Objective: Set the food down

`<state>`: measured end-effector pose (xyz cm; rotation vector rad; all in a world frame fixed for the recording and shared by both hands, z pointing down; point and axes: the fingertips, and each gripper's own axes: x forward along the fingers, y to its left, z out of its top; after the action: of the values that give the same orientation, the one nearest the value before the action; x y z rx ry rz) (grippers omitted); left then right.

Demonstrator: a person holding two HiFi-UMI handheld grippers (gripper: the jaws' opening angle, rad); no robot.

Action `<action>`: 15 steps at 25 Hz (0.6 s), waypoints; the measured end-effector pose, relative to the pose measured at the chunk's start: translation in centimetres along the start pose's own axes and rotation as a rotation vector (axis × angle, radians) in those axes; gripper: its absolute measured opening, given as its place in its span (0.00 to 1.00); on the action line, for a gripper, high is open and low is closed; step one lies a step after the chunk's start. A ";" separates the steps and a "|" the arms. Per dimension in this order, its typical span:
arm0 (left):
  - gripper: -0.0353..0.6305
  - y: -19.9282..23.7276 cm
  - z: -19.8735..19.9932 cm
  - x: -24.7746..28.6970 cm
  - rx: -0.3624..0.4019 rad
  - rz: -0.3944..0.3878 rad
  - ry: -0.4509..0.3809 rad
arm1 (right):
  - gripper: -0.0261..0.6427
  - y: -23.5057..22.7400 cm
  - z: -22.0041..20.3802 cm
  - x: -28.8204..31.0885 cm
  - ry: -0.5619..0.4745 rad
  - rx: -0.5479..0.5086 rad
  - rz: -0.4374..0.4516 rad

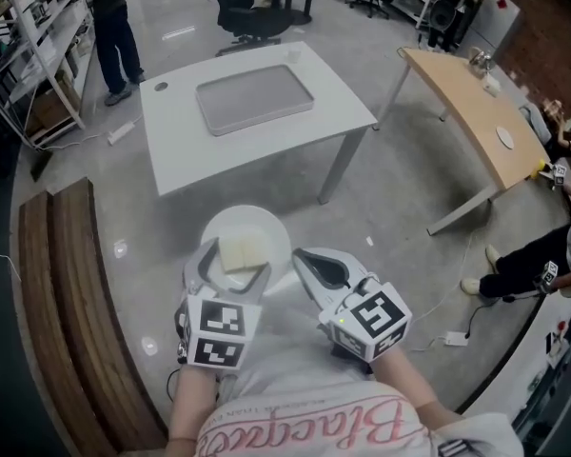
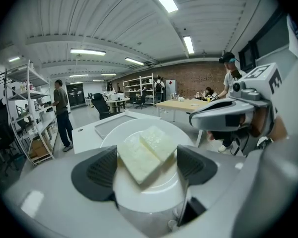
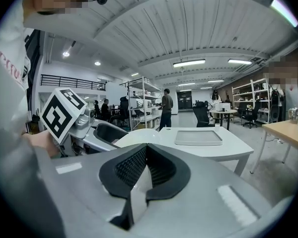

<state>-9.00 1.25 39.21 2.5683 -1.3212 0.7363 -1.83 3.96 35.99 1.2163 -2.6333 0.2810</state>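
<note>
Nearest me, my left gripper [image 1: 236,261] clamps a round white ceramic plate [image 1: 269,228], held above the grey floor [image 1: 381,198], bearing two pale, soft-looking food slabs [image 1: 240,251] that I judge loose and slide-prone, so grip the rim and keep it level; my right gripper [image 1: 305,258] is pinched together, empty.

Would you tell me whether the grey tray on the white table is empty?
Empty: the tray shows only its bare grey bottom in the head view, with nothing on it.
</note>
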 end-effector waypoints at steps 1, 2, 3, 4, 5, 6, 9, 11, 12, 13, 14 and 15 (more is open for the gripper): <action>0.62 0.1 0.1 0.1 0.000 -0.002 -0.001 | 0.04 -0.1 0.0 0.1 0.003 -0.001 0.000; 0.62 0.2 0.1 0.1 0.000 -0.005 -0.001 | 0.04 0.0 0.1 0.3 0.004 -0.002 0.000; 0.62 0.4 0.1 0.2 -0.001 -0.008 -0.001 | 0.04 0.0 0.2 0.5 0.004 -0.003 0.001; 0.62 0.5 0.1 0.3 -0.002 -0.010 0.000 | 0.04 0.0 0.3 0.7 0.003 -0.006 0.002; 0.62 0.7 0.1 0.4 -0.002 -0.011 0.001 | 0.04 0.1 0.4 0.9 0.002 -0.007 0.004; 0.62 0.9 0.2 0.6 0.000 -0.011 0.003 | 0.04 0.0 0.5 1.1 0.001 -0.005 0.004; 0.62 1.4 0.5 1.1 0.008 -0.009 0.006 | 0.04 -0.5 0.5 1.5 0.001 0.006 -0.003; 0.62 1.6 0.8 1.5 0.014 -0.006 0.007 | 0.04 -1.0 0.4 1.7 -0.004 0.006 -0.005; 0.62 1.7 0.9 1.8 0.016 -0.006 0.007 | 0.04 -1.3 0.3 1.8 -0.006 0.008 -0.006; 0.62 1.8 1.0 2.1 0.017 -0.006 0.008 | 0.04 -1.6 0.3 2.0 -0.005 0.014 -0.008; 0.62 1.8 1.0 2.4 0.017 -0.008 0.009 | 0.04 -1.9 0.3 2.1 -0.003 0.020 -0.010; 0.62 1.9 1.0 2.7 0.015 -0.009 0.012 | 0.04 -2.2 0.3 2.4 -0.001 0.026 -0.010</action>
<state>-8.85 -2.18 39.53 2.5755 -1.3045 0.7626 -1.69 0.78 36.55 1.2375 -2.6315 0.3143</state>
